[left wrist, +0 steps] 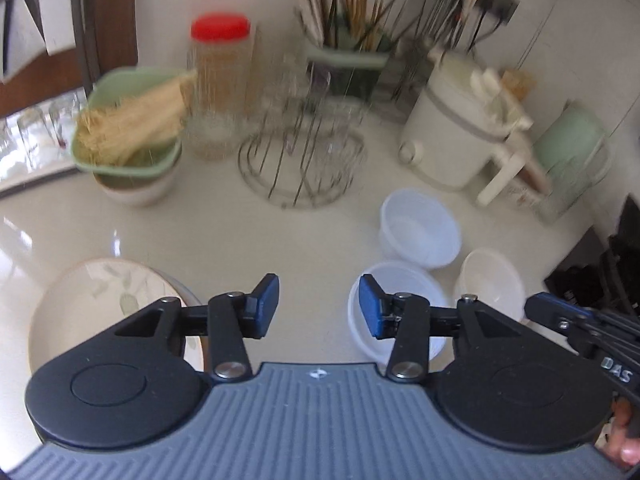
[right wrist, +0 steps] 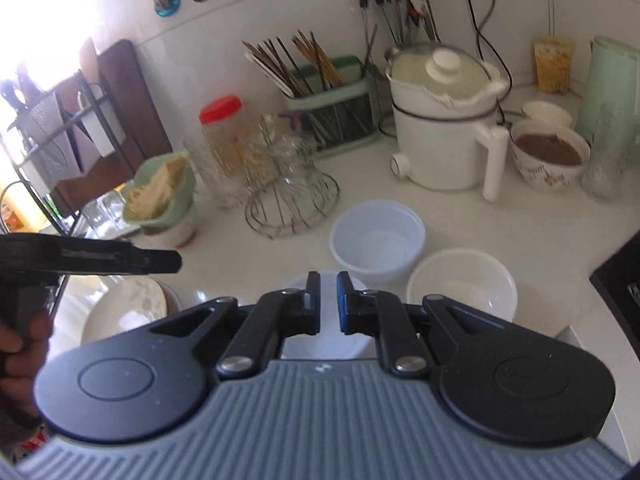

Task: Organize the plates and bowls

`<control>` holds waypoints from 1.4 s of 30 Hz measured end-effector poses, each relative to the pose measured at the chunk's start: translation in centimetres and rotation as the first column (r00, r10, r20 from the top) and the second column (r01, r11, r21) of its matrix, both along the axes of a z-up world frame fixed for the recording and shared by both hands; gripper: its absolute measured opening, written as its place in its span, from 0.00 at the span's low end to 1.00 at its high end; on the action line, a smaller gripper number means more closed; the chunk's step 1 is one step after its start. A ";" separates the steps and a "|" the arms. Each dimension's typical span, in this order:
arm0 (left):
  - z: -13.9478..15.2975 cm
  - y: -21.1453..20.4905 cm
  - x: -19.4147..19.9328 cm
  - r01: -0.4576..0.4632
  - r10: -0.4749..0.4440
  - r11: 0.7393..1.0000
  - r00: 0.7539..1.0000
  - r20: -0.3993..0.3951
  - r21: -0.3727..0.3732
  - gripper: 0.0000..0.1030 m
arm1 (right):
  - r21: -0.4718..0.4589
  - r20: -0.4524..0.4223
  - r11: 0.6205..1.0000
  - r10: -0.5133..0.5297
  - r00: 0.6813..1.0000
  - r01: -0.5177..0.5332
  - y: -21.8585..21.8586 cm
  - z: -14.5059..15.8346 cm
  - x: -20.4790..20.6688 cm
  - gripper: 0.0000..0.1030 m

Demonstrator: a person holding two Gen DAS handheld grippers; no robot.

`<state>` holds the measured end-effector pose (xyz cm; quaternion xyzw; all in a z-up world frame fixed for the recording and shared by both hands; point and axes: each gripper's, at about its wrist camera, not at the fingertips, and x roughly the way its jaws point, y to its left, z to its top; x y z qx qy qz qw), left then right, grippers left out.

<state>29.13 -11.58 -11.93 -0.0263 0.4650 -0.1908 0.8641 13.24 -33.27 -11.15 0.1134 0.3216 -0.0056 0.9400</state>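
Sitting empty on the counter (left wrist: pixel 240 232), three white bowls (right wrist: pixel 376 240); left tool (left wrist: pixel 318 306) released, right tool (right wrist: pixel 328 304) clenched on nothing.

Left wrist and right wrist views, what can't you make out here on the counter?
- Nearest white bowl: right wrist view, mostly behind the right gripper, jaws shut.
- Patterned plate: left wrist view, near part covered by the left gripper, jaws apart and empty.
- Glasses on the wire rack: left wrist view, motion blur.
- Red-lidded jar: left wrist view, contents blurred.
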 end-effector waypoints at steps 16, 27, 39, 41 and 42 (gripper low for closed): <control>-7.5 -3.8 4.9 -0.024 0.014 0.999 0.977 -0.213 -0.046 0.51 | 0.147 -0.175 0.978 -0.125 0.977 0.151 -2.4 -7.5 2.8 0.41; -10.7 -4.2 5.3 -0.046 0.029 0.997 0.961 -0.277 -0.057 0.41 | 0.118 -0.223 0.981 -0.128 0.966 0.157 -2.1 -9.8 5.5 0.31; -10.4 -5.2 5.5 -0.054 0.037 0.998 0.951 -0.306 -0.046 0.18 | 0.137 -0.259 0.984 -0.073 0.963 0.112 -2.1 -10.2 6.5 0.15; -10.2 -4.9 5.5 -0.061 0.045 0.997 0.951 -0.307 -0.042 0.18 | 0.149 -0.259 0.983 -0.061 0.964 0.103 -2.1 -10.2 6.7 0.15; -10.1 -4.7 5.4 -0.068 0.052 0.997 0.951 -0.306 -0.042 0.18 | 0.157 -0.258 0.983 -0.057 0.964 0.100 -2.1 -10.1 6.7 0.15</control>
